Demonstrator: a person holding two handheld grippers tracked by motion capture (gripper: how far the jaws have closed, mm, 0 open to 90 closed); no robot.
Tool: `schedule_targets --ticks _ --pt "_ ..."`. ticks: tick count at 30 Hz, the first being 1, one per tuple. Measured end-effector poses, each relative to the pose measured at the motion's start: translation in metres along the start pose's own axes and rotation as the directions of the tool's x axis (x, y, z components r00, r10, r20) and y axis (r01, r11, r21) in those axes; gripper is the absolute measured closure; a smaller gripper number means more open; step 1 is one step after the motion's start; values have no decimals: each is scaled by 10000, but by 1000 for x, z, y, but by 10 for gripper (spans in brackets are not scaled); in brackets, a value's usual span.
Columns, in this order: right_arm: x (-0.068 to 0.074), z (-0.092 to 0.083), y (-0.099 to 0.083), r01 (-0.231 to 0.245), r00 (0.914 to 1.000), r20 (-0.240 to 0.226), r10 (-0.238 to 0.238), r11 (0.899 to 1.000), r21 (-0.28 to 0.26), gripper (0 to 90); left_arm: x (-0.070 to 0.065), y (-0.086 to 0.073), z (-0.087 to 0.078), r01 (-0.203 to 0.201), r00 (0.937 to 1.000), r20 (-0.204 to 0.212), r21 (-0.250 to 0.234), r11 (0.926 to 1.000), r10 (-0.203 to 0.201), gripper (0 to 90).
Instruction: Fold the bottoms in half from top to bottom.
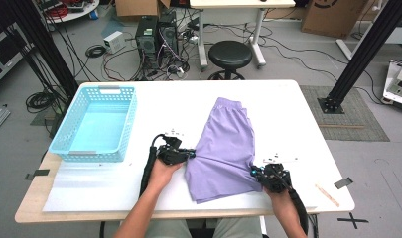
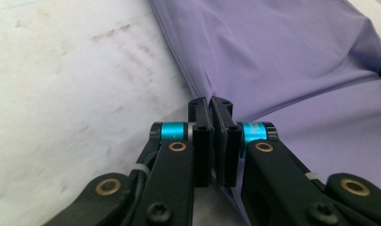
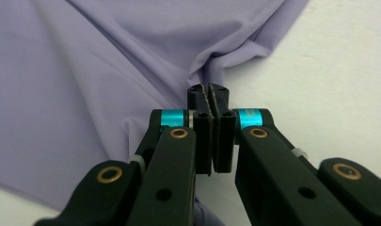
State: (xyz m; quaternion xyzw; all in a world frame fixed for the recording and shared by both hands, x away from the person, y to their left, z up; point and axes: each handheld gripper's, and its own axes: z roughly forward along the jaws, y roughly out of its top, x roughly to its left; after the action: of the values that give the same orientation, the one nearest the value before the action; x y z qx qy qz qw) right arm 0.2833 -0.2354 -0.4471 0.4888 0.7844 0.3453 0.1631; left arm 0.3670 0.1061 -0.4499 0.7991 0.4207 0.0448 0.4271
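Counter (image 1: 288, 106): white, wood-edged at the near side.
Basket (image 1: 95, 124): blue, set at the left.
Shorts (image 1: 226, 144): purple, laid mid-counter.

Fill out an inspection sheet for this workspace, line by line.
Surface: white table, faint brownish marks in the left gripper view.
Job's things: purple shorts lying flat, waistband away from the person.
Clutter: empty blue basket; wooden stick; tape pieces.
Grippers: left tongs shut on the shorts' left edge; right tongs shut on the right edge, cloth bunched.
Cables: one trails from each gripper; tangles on the floor.
Surroundings: black stool, computer towers, cardboard boxes.
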Motion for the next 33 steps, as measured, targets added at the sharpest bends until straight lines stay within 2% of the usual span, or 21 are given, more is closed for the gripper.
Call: schedule_targets --ticks 6,8,14,17,19,21,23,25,27,31,33 --pt "11 5 3 260 9992 -293 -260 9997 10 897 4 -14 -17 -63 10000 -67 -51 10000 63 869" --pt "15 5 4 378 9986 -375 -377 9993 33 897 4 -17 -22 -165 9999 -42 64 9998 165 869" --pt "21 -2 -2 565 9959 -716 -551 9982 176 897 0 -23 -28 -284 9994 183 143 9995 281 868" --pt "20 -3 -2 587 9961 -666 -576 9982 139 897 -1 -25 -30 -332 9991 255 -58 9994 333 863" --pt "18 -2 -1 527 9969 -585 -521 9986 89 890 -2 -26 -30 -308 9995 104 -262 9992 311 818" --pt "14 -1 1 455 9970 -634 -455 9990 -9 865 0 -25 -32 -168 9998 124 -439 9989 174 719" --pt "9 -3 3 272 9973 -680 -280 9996 -120 756 3 -24 -33 -21 10000 90 -692 9976 27 627" --pt "2 -7 6 -34 9963 -858 -7 9989 -472 688 5 -21 -33 96 9999 89 -936 9956 -88 572" --pt "-4 -11 9 -167 9960 -889 96 9967 -797 648 8 -18 -31 113 9999 95 -1065 9942 -103 538" --pt "-13 -11 17 -215 9969 -774 139 9949 -981 605 8 -11 -24 77 9999 148 -1213 9926 -60 482" --pt "-17 -8 20 -265 9969 -765 184 9940 -1064 567 8 -9 -20 60 10000 70 -1406 9900 -51 482"
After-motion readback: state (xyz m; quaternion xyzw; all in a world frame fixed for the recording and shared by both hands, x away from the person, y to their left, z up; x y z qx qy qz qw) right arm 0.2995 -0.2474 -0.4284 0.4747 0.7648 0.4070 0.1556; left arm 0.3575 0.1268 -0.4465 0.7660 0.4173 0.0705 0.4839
